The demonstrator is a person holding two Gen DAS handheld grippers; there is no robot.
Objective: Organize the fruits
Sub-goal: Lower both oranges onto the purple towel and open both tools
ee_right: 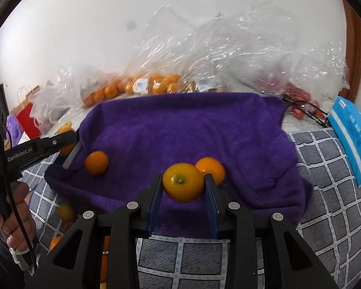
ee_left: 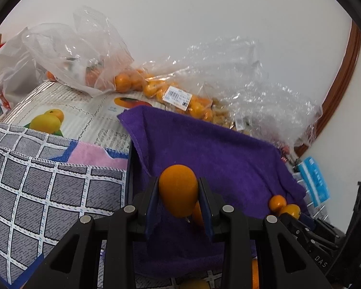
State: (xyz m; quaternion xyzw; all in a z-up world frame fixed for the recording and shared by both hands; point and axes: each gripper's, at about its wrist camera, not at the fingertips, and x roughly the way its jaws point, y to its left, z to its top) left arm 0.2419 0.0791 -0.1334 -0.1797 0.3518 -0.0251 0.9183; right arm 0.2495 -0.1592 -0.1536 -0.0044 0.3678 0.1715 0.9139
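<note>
Clamped between the blue pads of my right gripper (ee_right: 183, 187) is a small orange (ee_right: 183, 182), stem end facing the camera, held above the near edge of the purple towel (ee_right: 180, 125). My left gripper (ee_left: 178, 192) is likewise closed on a second orange (ee_left: 178, 190), held over the towel's left part. Two loose oranges rest on the towel: one (ee_right: 96, 162) near its left edge, one (ee_right: 211, 168) just behind the fruit in my right jaws. More oranges (ee_right: 65, 212) lie on the checked cloth (ee_right: 325, 192) off the towel's near left corner. Bagged oranges (ee_left: 156, 89) sit beyond the towel's far edge.

Hazards, as judged from this position:
- Round fruit set on soft, sloping towel may roll off the near edge onto the cloth.
- Releasing my right orange too close to its neighbour may knock that one away.
- Excess clamping force may bruise the skin; the grip on both fruits is narrow.
</note>
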